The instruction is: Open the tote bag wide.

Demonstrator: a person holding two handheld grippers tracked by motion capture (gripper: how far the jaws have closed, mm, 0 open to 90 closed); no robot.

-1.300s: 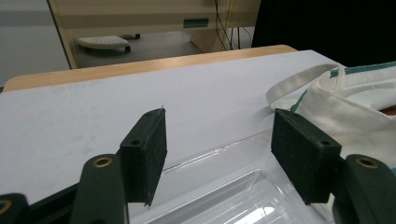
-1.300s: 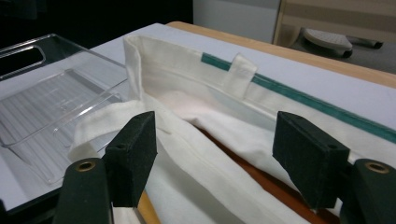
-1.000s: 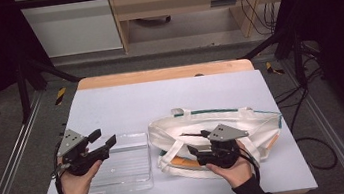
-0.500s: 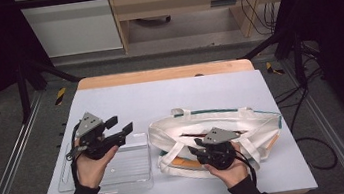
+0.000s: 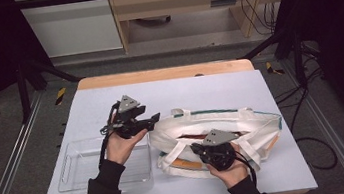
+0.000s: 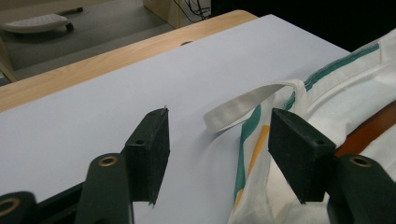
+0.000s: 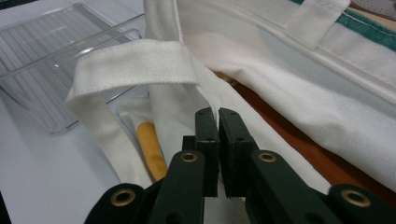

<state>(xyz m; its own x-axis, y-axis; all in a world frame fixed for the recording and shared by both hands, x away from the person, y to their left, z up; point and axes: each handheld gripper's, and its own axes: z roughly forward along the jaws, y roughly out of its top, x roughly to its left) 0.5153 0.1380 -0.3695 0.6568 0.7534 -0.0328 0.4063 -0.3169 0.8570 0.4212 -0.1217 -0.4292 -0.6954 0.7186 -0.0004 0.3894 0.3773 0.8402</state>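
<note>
A white cloth tote bag [image 5: 249, 122] with green and orange stripes lies on its side on the table's right half, its mouth showing a brown inside. My right gripper [image 5: 195, 149] is at the bag's near rim. In the right gripper view its jaws [image 7: 218, 116] have just been closing and are shut on the thin white rim fabric, beside a looped handle [image 7: 135, 65]. My left gripper [image 5: 155, 119] hovers at the bag's left end. In the left gripper view it stands open [image 6: 219, 154], with the far handle strap [image 6: 243, 100] lying beyond its pads.
A clear plastic bin [image 5: 88, 168] sits at the table's near left, under the left forearm; its ribbed wall [image 7: 56, 56] appears in the right gripper view. The white tabletop [image 5: 199, 88] ends in a wooden strip at the far edge. Metal rails flank the table.
The left hand has travelled from over the clear bin to the right and away, up to the bag's left end. The right gripper's jaws have closed on the bag's near rim.
</note>
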